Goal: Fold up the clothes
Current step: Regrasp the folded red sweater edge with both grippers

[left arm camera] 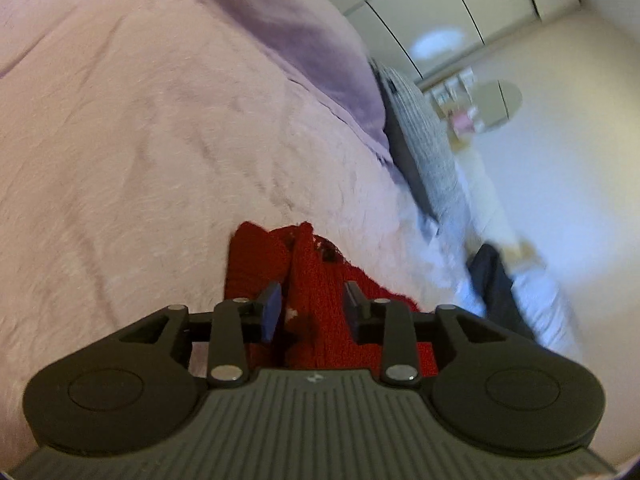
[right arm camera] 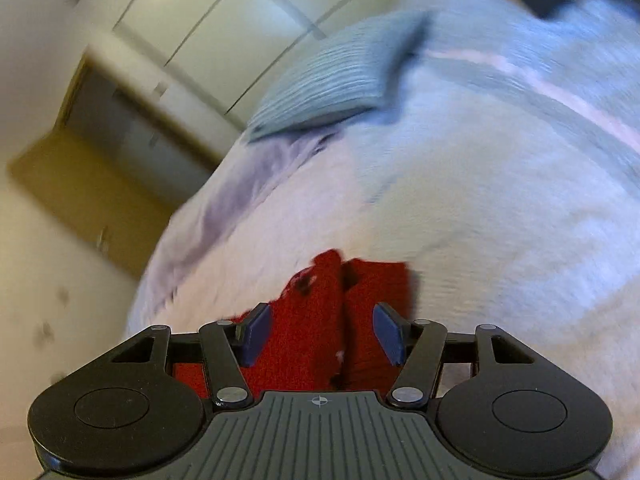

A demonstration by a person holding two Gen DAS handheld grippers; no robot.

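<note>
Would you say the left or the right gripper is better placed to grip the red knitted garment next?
Probably left, narrowly. The left gripper has a raised ridge of the red knitted garment between its open fingers; the right gripper gapes wider over flatter cloth.

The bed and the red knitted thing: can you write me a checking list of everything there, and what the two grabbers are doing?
Surface: pink fuzzy blanket covering the bed.
Job's things: red knitted garment, bunched, between both grippers' fingers.
Clutter: purple cloth, grey ribbed cushion, dark garment.
Grippers: left gripper and right gripper both have fingers apart around the red knit; grip not clear.
Cables: nothing seen.
Surroundings: white wardrobe doors, cream wall; views blurred.
</note>
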